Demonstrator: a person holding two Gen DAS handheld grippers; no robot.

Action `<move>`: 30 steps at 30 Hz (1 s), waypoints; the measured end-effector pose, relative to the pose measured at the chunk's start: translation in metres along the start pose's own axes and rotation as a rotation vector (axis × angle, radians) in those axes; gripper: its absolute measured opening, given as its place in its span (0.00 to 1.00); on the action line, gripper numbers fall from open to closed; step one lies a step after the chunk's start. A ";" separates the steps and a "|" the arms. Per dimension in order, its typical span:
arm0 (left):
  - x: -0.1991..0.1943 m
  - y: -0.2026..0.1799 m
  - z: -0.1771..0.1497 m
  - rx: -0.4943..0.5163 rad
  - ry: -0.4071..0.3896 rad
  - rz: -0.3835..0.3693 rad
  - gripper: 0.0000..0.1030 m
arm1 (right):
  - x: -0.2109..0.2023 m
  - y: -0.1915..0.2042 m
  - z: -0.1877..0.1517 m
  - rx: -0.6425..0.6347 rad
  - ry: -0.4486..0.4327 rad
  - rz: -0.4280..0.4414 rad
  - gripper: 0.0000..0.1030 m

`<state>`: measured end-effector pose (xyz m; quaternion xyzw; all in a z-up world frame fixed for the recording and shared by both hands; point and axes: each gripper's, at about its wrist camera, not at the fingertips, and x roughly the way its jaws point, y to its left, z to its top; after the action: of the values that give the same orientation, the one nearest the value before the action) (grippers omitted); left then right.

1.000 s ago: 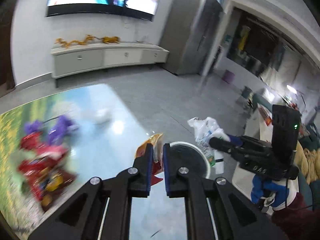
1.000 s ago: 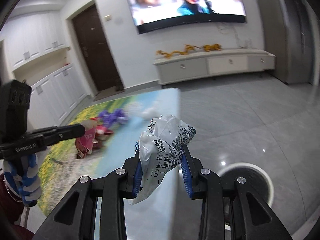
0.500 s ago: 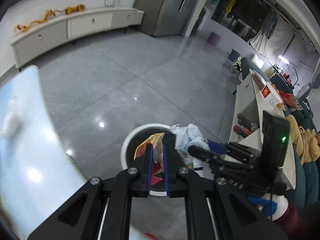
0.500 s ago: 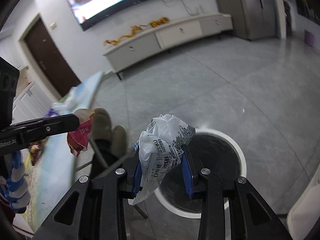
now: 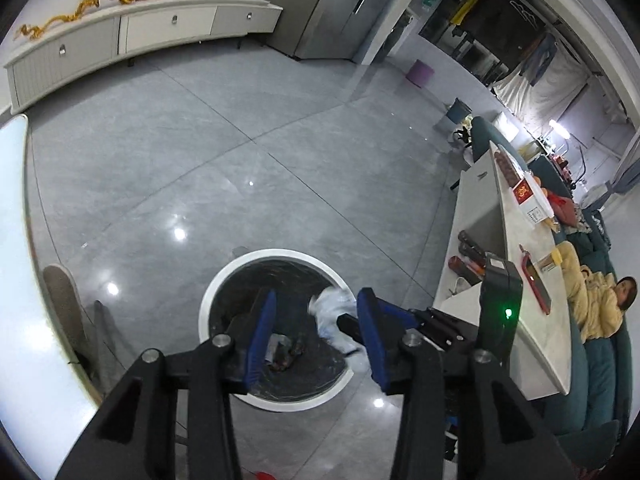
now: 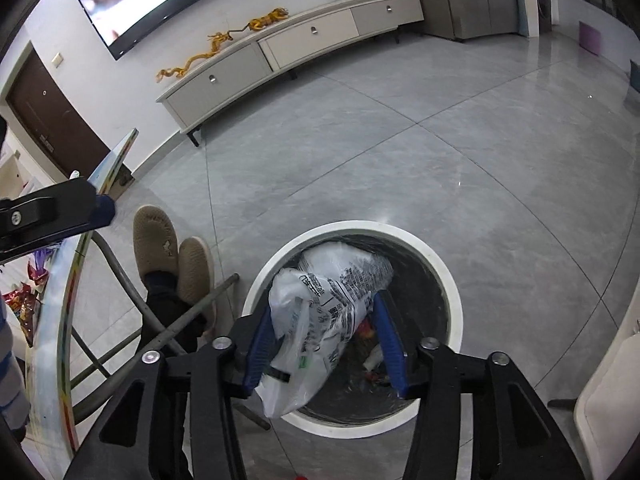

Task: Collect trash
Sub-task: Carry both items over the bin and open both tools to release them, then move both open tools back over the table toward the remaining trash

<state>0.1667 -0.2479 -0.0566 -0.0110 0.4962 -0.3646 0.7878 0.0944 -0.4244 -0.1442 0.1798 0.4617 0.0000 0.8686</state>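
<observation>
Item: drop-off step, both tools over the bin. Nearest to you, your left tool point(image 5: 316, 338) stands with its blue pads spread wide and nothing between them; its load looks already let go. Your right tool point(image 6: 326, 340) has its pads parted too, with the white printed plastic bag point(image 6: 328, 312) sagging between them, resting against the left pad and clear of the right one, so the bag reads as released or at the point of release, not clamped. Directly below both: the round bin point(image 6: 448, 284), white rim, black liner, standing on the grey floor. Contents, as far as they show: a crumpled white bag point(image 5: 334, 316) at the right side, a few small dark and reddish scraps point(image 5: 286, 354) near the middle, and in the right view red and white bits point(image 6: 370, 332) under the hanging bag; the rest is too dim to name. Next move, by judgement: shake or lift your right tool so the bag falls inside the rim, then turn back to the worktop point(image 6: 52, 320) at your left, where red wrappers point(image 6: 24, 308) wait. Farther off: your slippers point(image 6: 172, 252) beside the bin, then the long cabinet point(image 6: 288, 44) under the television.
</observation>
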 end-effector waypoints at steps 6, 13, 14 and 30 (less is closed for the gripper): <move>-0.025 -0.009 -0.012 0.025 -0.053 0.048 0.40 | -0.004 0.009 0.002 -0.014 -0.013 -0.023 0.50; -0.076 -0.010 -0.031 0.040 -0.155 0.108 0.52 | -0.028 0.025 0.005 -0.042 -0.058 -0.022 0.50; -0.083 -0.010 -0.034 0.041 -0.167 0.112 0.52 | -0.034 0.030 0.006 -0.051 -0.070 -0.021 0.50; -0.216 0.037 -0.106 -0.036 -0.370 0.260 0.52 | -0.110 0.122 0.006 -0.205 -0.198 0.056 0.50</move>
<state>0.0518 -0.0579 0.0432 -0.0278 0.3468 -0.2430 0.9055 0.0568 -0.3301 -0.0150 0.1019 0.3662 0.0539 0.9234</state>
